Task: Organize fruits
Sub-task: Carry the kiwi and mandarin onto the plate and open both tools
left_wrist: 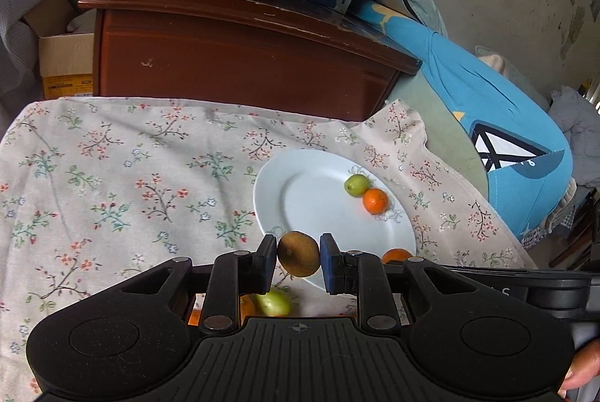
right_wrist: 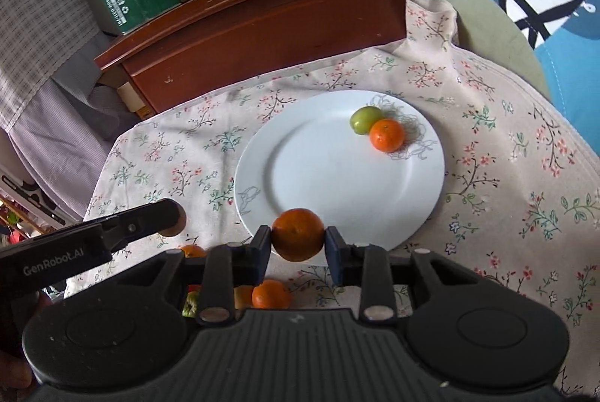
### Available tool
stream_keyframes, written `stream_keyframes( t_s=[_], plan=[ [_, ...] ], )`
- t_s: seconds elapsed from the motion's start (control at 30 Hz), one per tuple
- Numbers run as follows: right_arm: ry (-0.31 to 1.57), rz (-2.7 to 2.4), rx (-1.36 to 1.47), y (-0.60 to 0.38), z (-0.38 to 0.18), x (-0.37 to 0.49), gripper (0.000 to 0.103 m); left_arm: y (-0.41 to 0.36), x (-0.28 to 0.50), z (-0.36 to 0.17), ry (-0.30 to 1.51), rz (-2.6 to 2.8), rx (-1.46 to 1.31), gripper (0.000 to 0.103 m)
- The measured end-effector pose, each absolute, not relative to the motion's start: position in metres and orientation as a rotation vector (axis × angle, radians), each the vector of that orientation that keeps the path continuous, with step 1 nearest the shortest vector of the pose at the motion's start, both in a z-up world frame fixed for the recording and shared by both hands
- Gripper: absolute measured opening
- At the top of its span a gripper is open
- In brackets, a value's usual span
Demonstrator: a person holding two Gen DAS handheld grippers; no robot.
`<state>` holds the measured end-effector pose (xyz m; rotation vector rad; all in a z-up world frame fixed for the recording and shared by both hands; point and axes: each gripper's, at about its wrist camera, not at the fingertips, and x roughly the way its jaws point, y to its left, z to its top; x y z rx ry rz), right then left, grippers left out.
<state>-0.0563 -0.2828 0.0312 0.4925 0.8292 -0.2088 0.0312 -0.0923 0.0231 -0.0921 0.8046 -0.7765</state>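
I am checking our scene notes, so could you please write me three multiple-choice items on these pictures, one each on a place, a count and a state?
1. Where on the plate do the green fruit and the small orange lie?
A. in the middle
B. near its far right rim
C. at its near left rim

2. How many fruits lie on the plate?
A. two
B. four
C. none

3. What is between the jaws of the left gripper?
A. nothing
B. a green fruit
C. a brown fruit

Answers: 1 B, they sit together by the far right rim. 2 A, only those two rest on it. 3 C, the pads press on the brown fruit's sides.
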Motion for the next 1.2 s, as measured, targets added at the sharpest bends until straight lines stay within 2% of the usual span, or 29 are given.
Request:
stream_keyframes(
  t_s=[0.33,0.43,0.5,0.53,0.7,0.97,1.2],
  plan=[
    [0.826,-0.299,0.604,-0.317,0.018,-0.049,0.032,-0.125,0.055,-0.004,0.850,-0.800,-0.125,0.023],
    [0.823,-0.305,0.611,-0.323,0.016,-0.043,0.035,-0.132,0.060,-0.012,0.871,-0.801,-0.144,0.026],
    [0.808,-0.300,0.618,-0.326,0.016,-0.040,0.043,-0.135,0.061,-0.014,0.875,-0.809,-0.130,0.026],
    [0.798,-0.305,0.616,-0.328,0.017,-0.039,0.044,-0.136,0.061,-0.014,0.869,-0.807,-0.119,0.026],
    [0.779,-0.379,0.576,-0.343,0.016,-0.033,0.044,-0.125,0.070,-0.010,0.837,-0.742,-0.147,0.027],
    [0.796,-0.526,0.546,-0.371,-0.005,-0.028,0.044,-0.119,0.088,-0.029,0.905,-0.635,-0.128,0.027],
    [0.837,-0.429,0.516,-0.372,-0.022,-0.008,0.044,-0.133,0.084,-0.033,0.885,-0.674,-0.093,0.029]
  ],
)
